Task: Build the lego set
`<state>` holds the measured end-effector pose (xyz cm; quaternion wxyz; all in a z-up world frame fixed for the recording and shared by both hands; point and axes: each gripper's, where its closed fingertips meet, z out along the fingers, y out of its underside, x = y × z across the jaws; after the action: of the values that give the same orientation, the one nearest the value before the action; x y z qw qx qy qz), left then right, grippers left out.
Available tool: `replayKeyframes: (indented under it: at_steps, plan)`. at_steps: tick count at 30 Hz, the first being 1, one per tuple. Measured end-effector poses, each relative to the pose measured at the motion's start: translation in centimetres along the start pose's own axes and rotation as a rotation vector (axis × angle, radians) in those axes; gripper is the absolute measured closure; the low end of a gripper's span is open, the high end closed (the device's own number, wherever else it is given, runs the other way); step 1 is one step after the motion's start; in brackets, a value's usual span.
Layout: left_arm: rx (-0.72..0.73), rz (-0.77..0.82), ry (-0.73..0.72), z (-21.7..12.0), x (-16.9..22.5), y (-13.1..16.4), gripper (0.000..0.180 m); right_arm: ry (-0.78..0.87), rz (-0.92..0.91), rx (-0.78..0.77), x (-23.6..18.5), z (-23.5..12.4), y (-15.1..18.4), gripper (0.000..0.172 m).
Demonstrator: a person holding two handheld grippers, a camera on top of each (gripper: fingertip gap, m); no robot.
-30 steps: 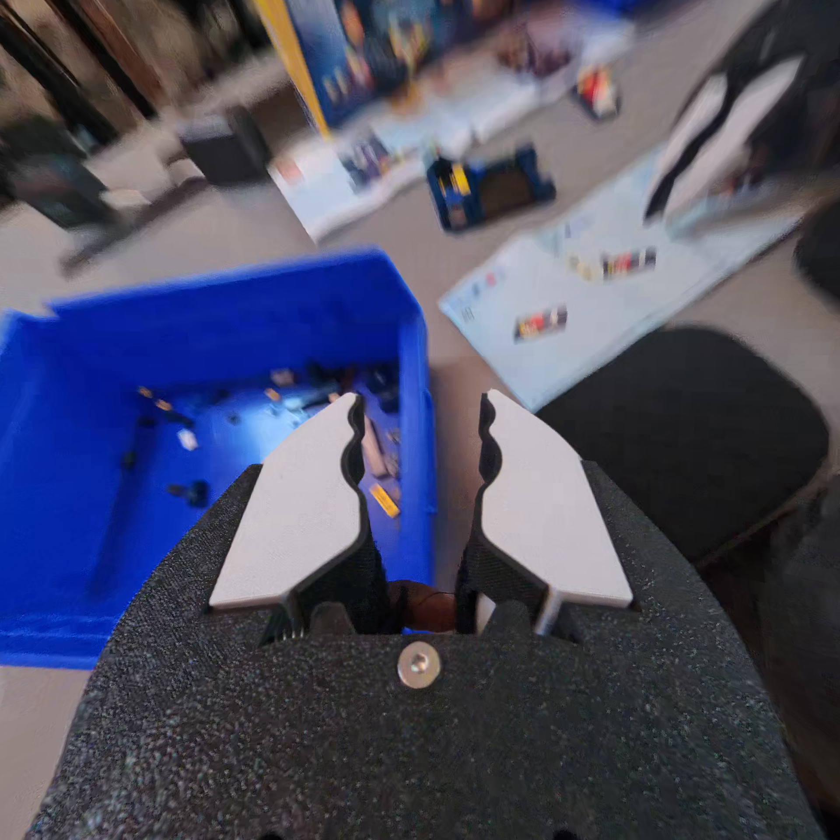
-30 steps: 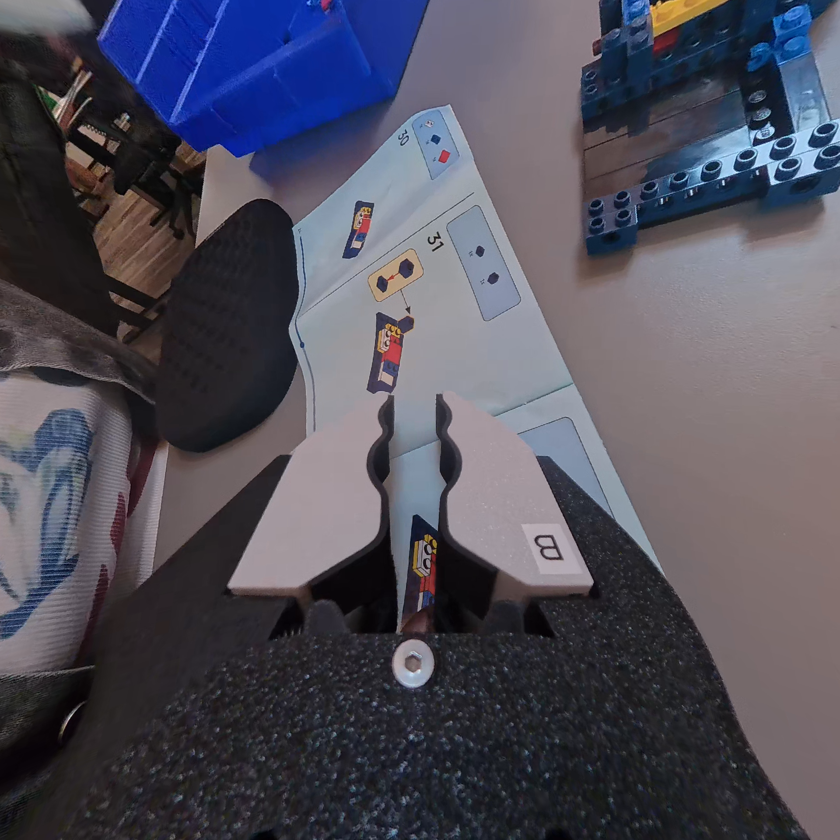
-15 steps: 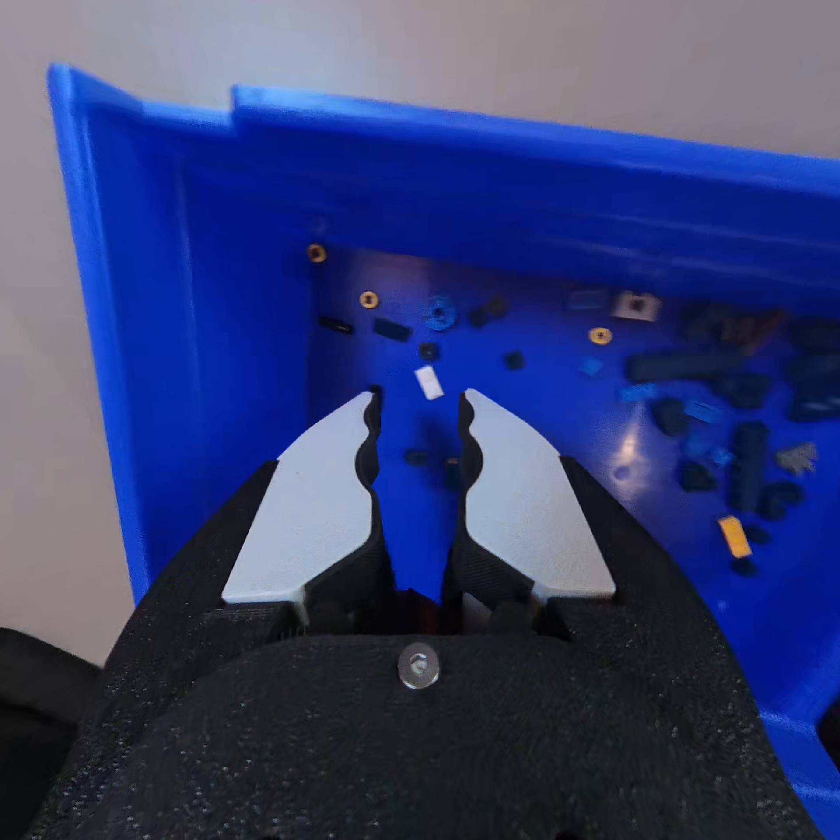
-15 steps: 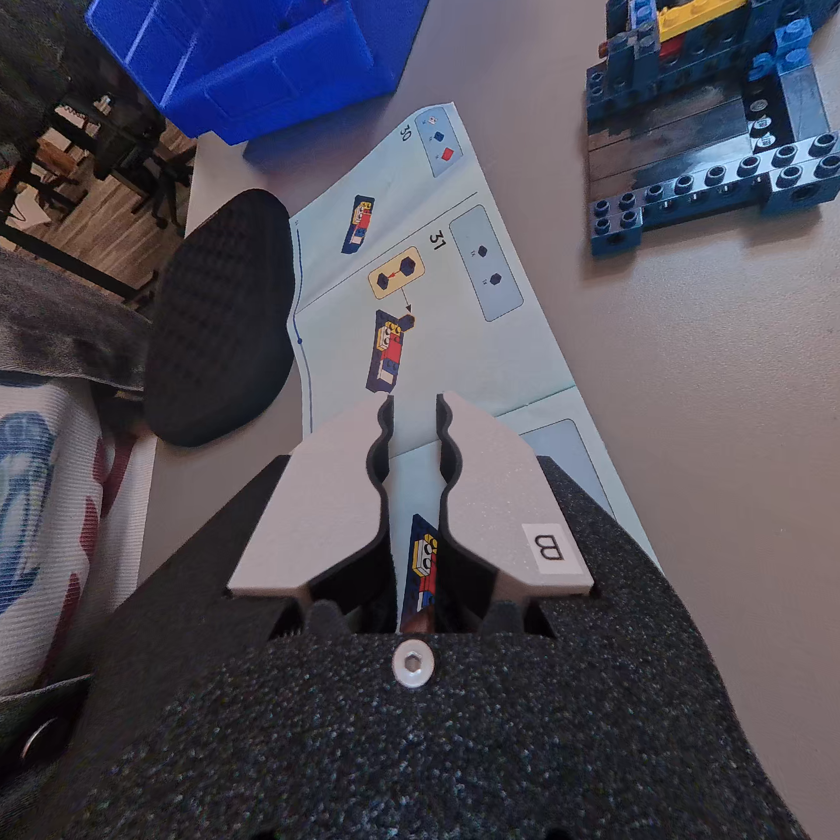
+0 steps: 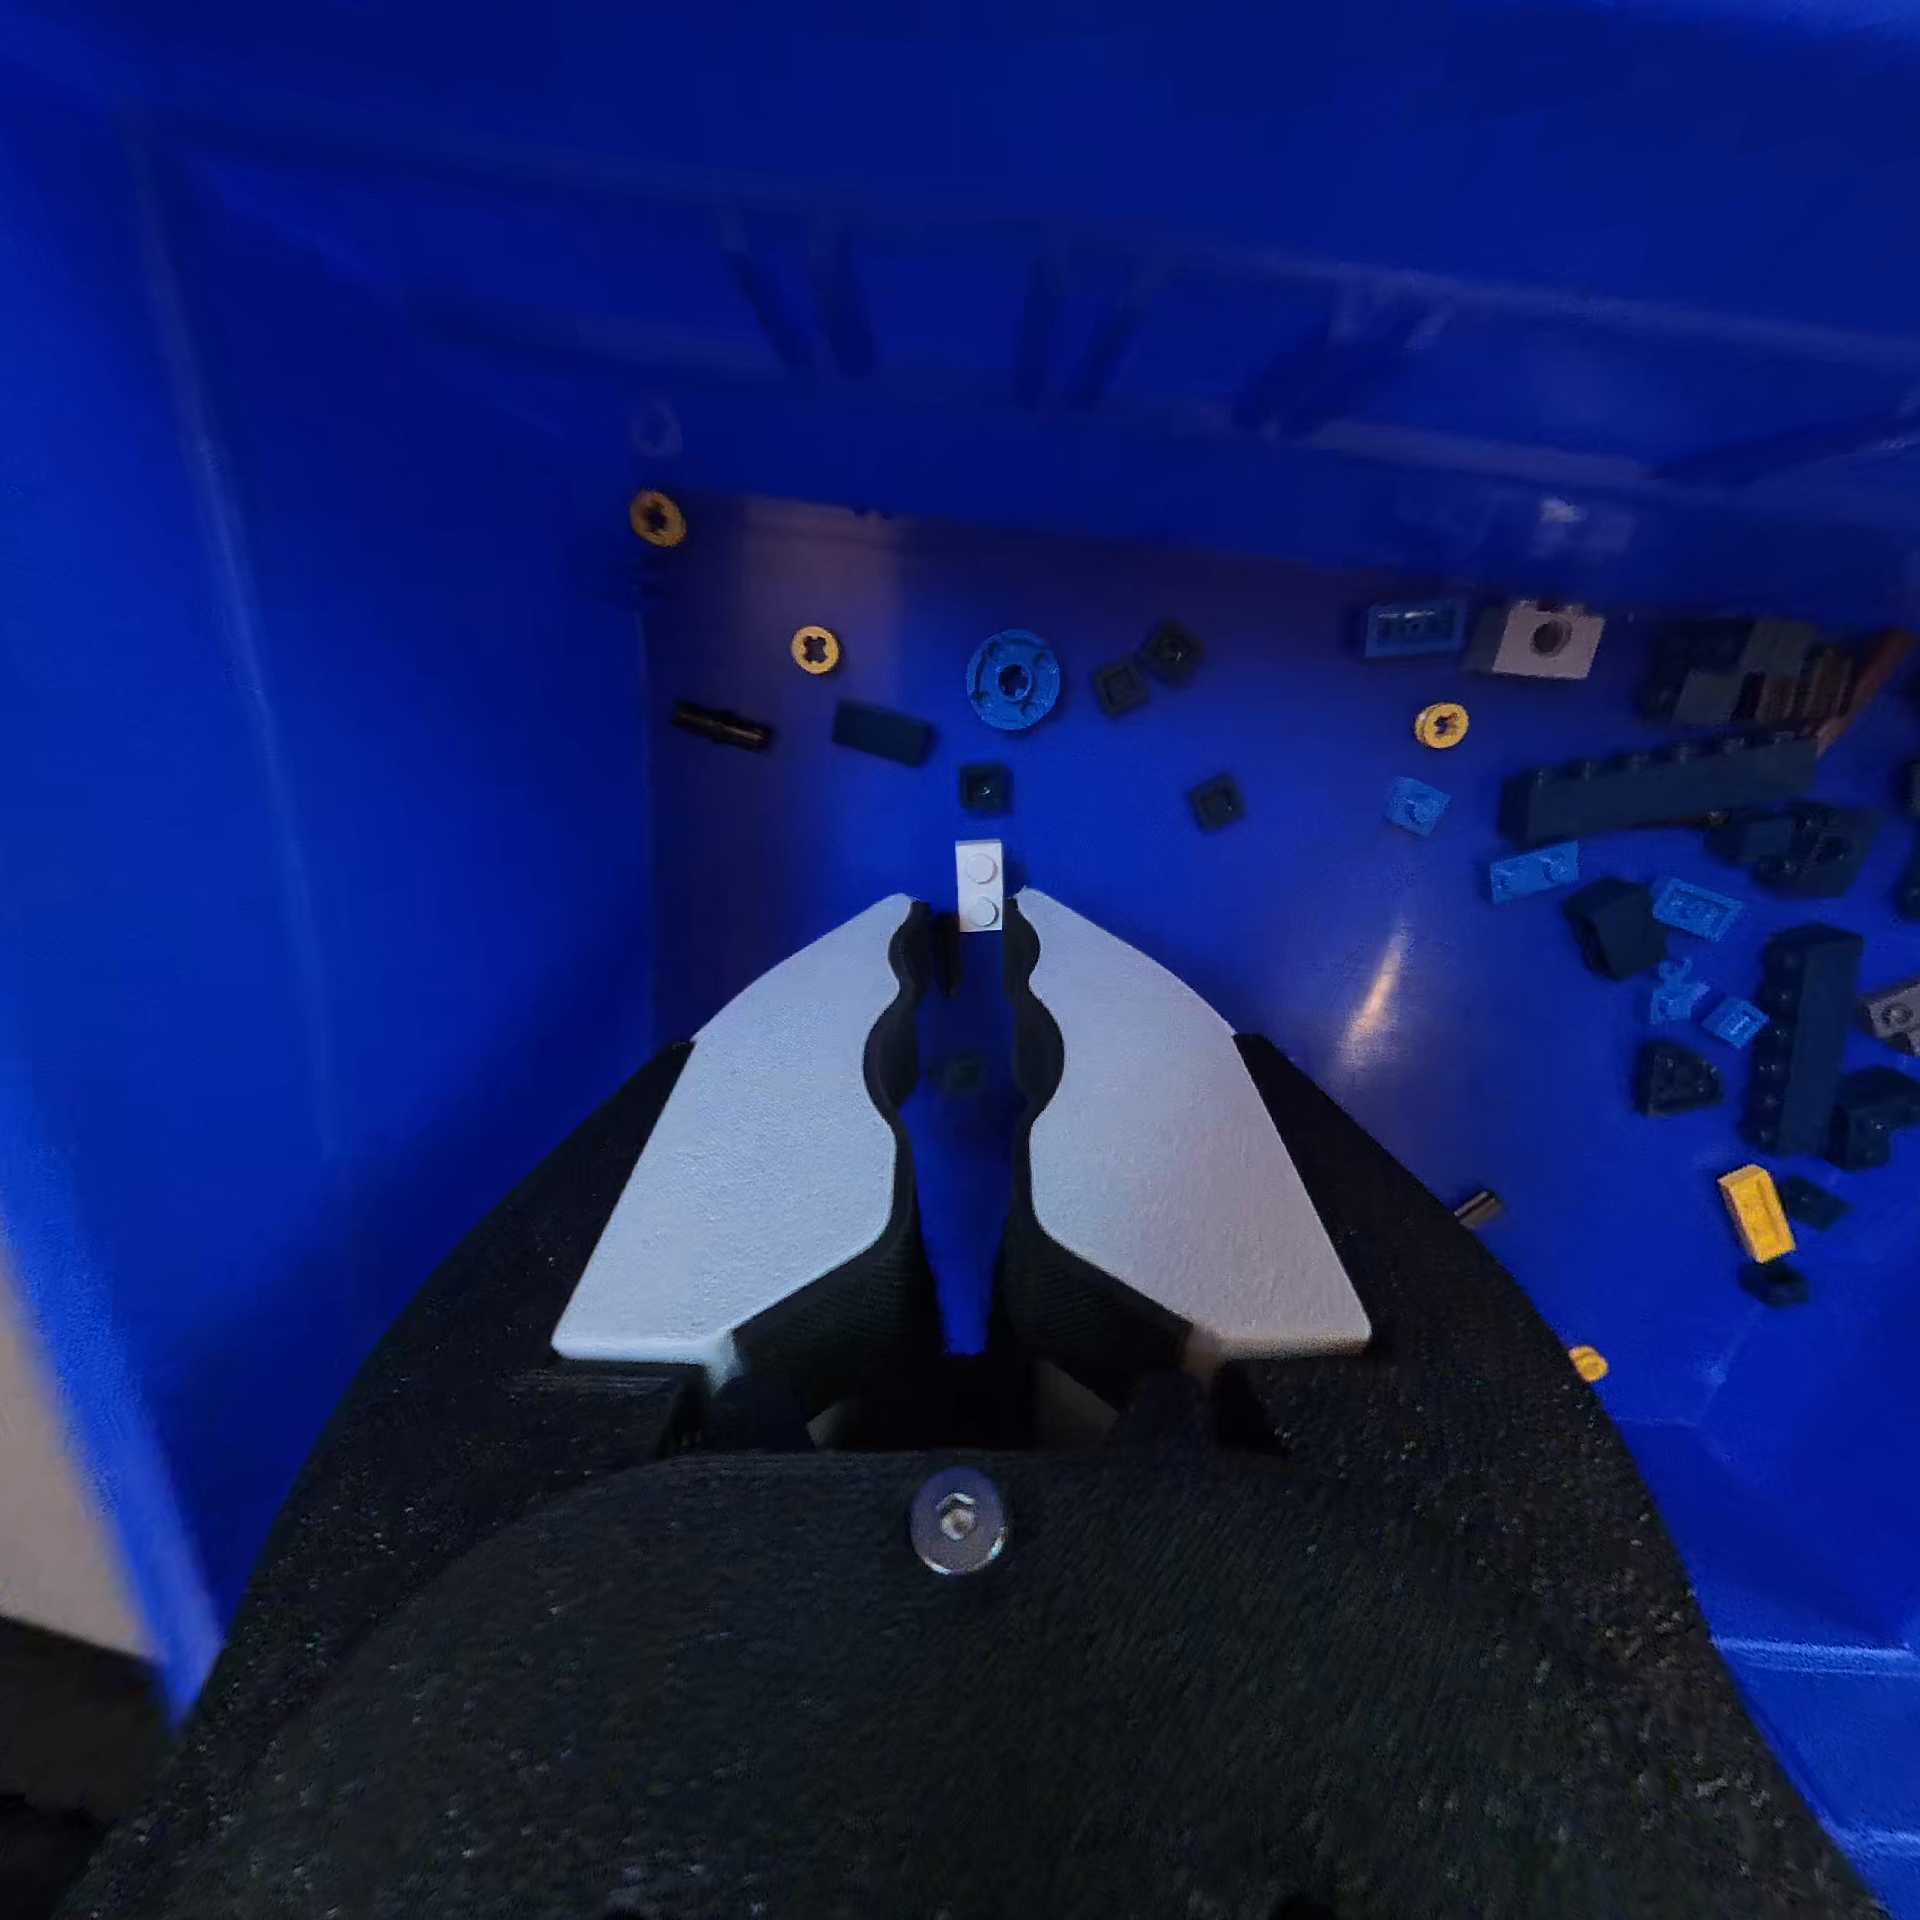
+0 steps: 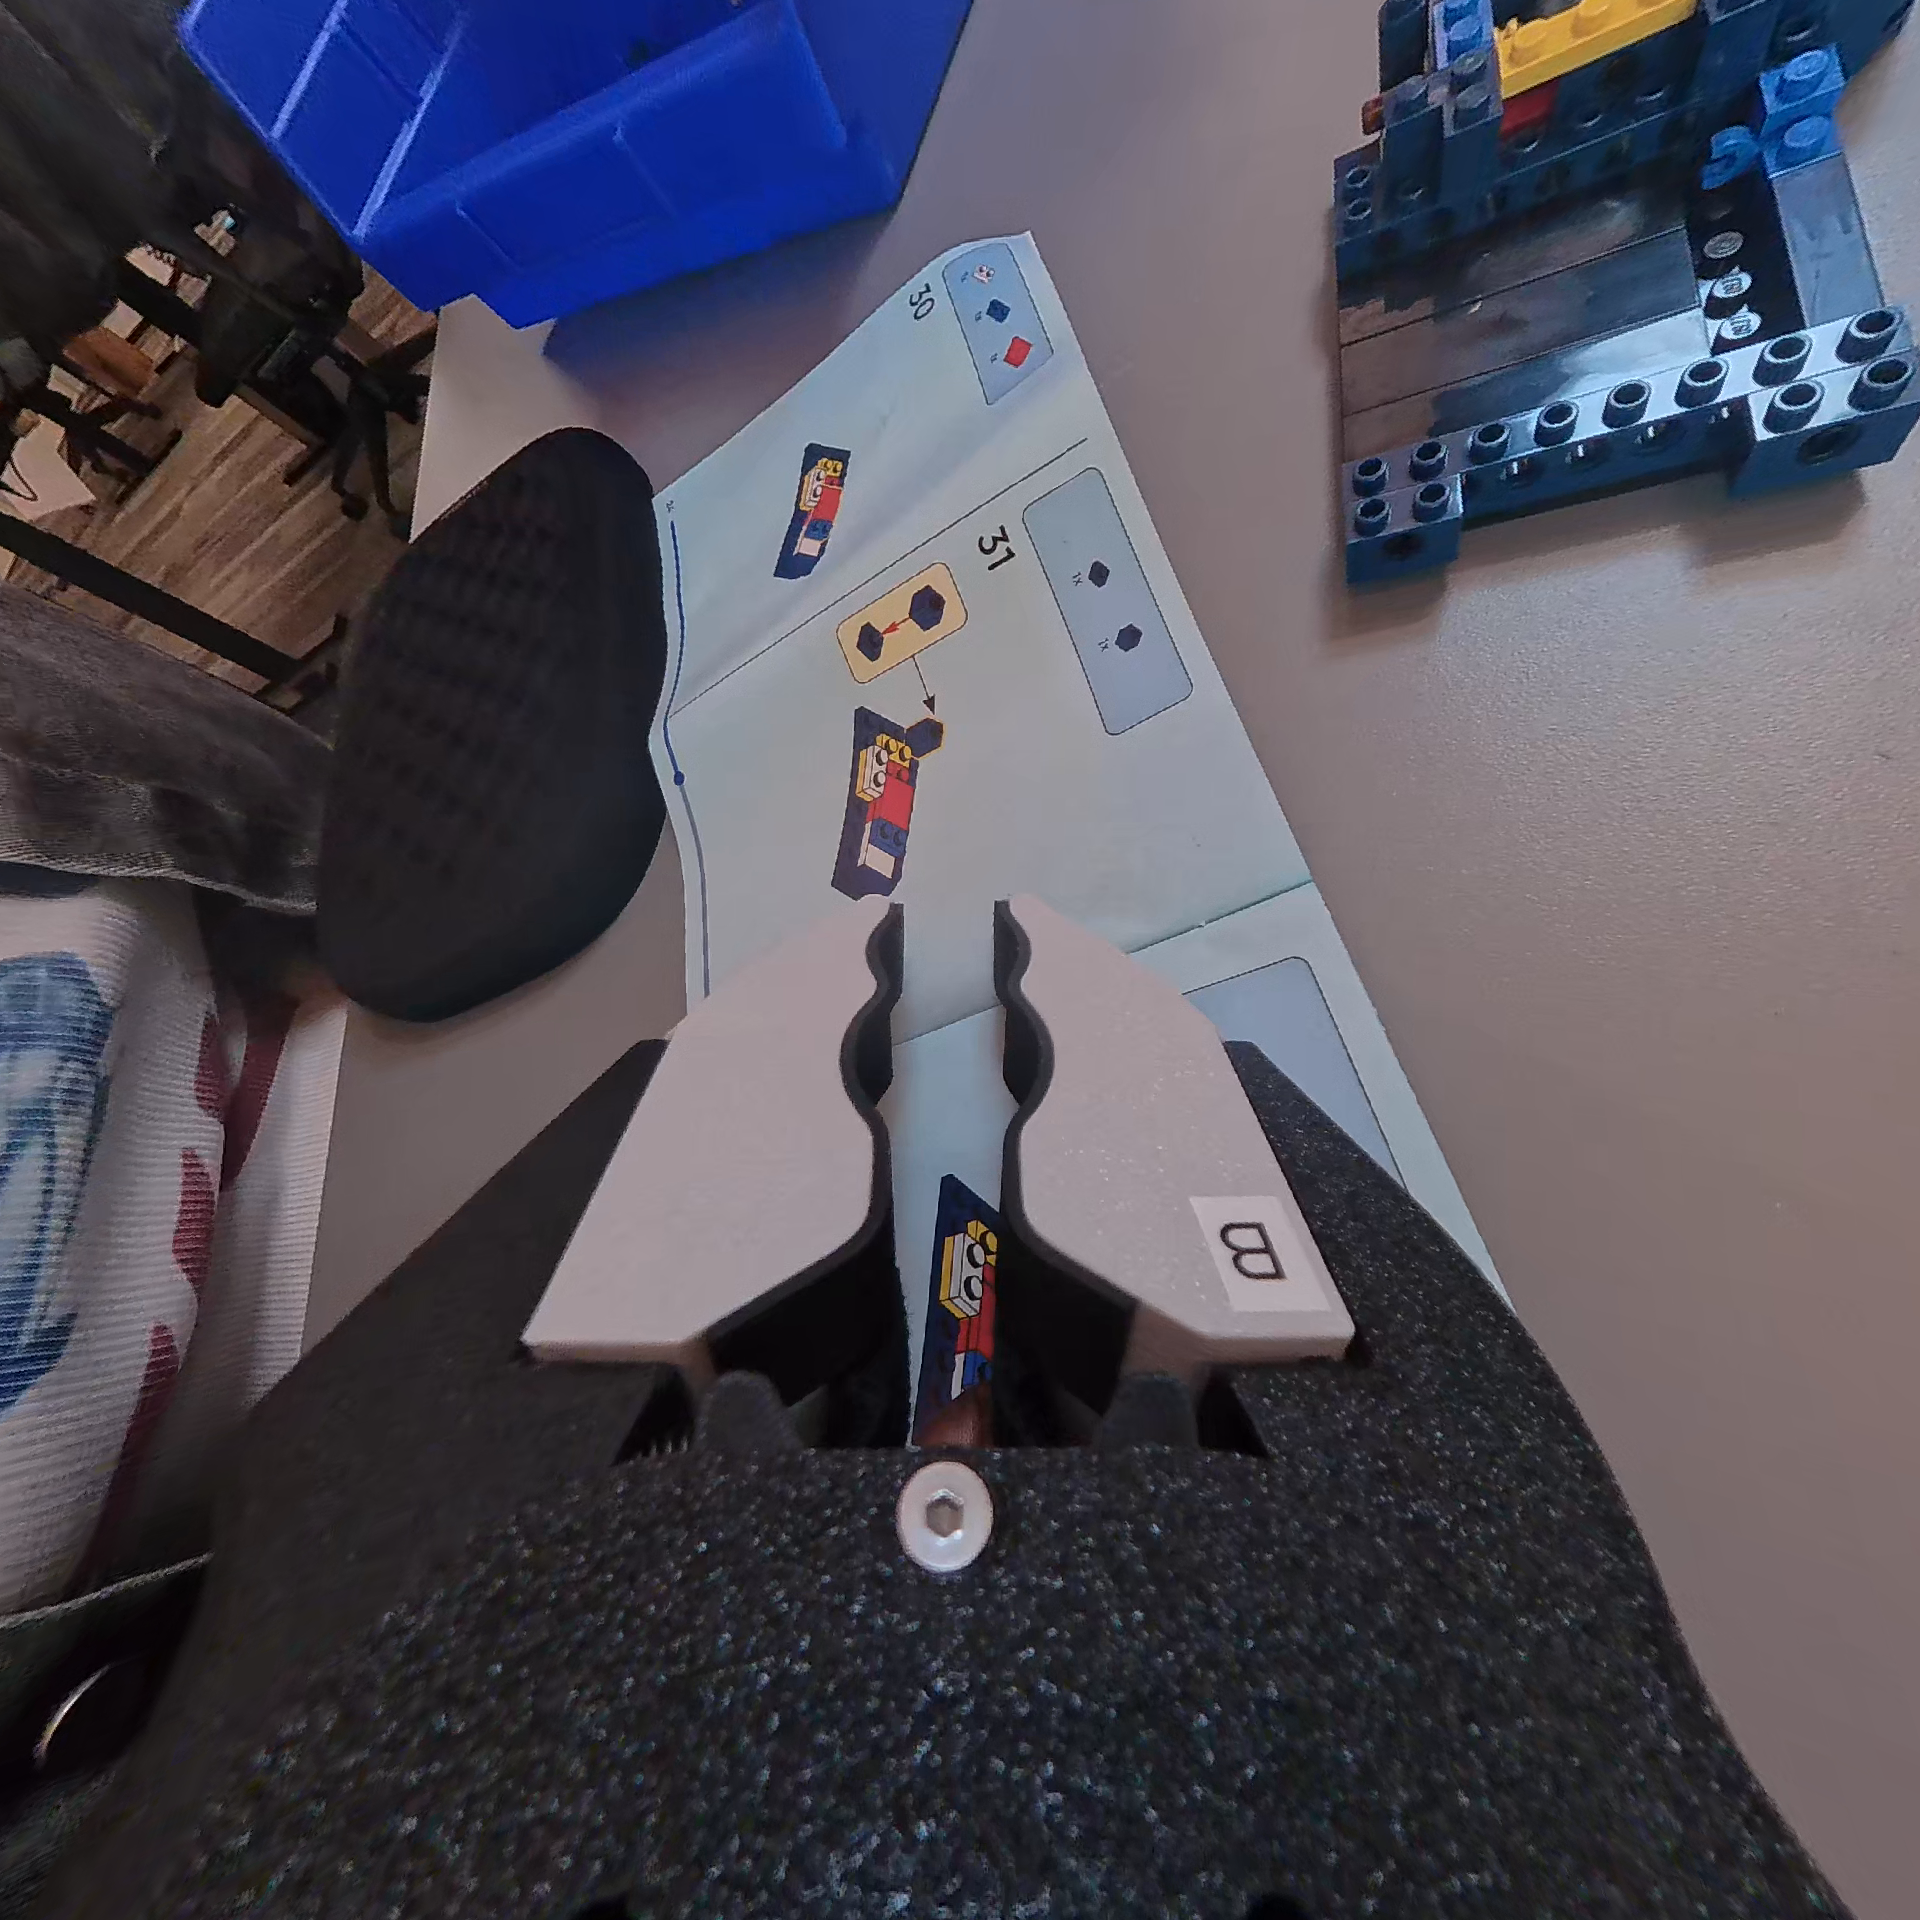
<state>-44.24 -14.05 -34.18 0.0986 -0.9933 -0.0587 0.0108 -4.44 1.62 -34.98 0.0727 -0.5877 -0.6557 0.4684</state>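
Reaching into the blue bin point(image 5: 312, 935), the left gripper point(image 5: 966, 914) has its fingers narrowed around a small white two-stud plate point(image 5: 980, 883); the right finger seems to touch it, the left pad stands apart. Dark and yellow pieces lie right (scattered). The right gripper point(image 6: 948, 914) hangs empty, fingers parted, above the instruction sheet point(image 6: 1039, 779) on the tabletop point(image 6: 1610, 935).

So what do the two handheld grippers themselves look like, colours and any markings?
Both match: the left gripper and right gripper have a coarse black speckled body, two pale grey wedge-shaped fingers lined with wavy black pads, and a silver hex screw. Only the right carries a white sticker. No cables or sleeves show.
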Motion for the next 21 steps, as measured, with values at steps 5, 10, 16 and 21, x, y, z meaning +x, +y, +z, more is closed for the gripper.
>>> replayKeyframes:
  at_steps: [5, 10, 16, 21]
  plan:
    - [0.374, 0.105, -0.016, -9.4, 4.9, -5.1, 0.167, -0.002, 0.003, 0.0, 0.0, 0.0, 0.0, 0.155]
    - [0.444, 0.35, -0.056, -13.4, 11.6, -6.7, 0.167, 0.001, 0.002, 0.0, 0.0, 0.0, 0.0, 0.156]
    - [0.497, 0.49, -0.063, -13.7, 16.3, -7.0, 0.167, 0.001, 0.004, 0.001, 0.0, 0.0, 0.0, 0.156]
    - [0.454, 0.518, -0.022, -12.4, 18.2, -6.0, 0.167, -0.002, 0.008, 0.002, 0.0, 0.0, 0.0, 0.156]
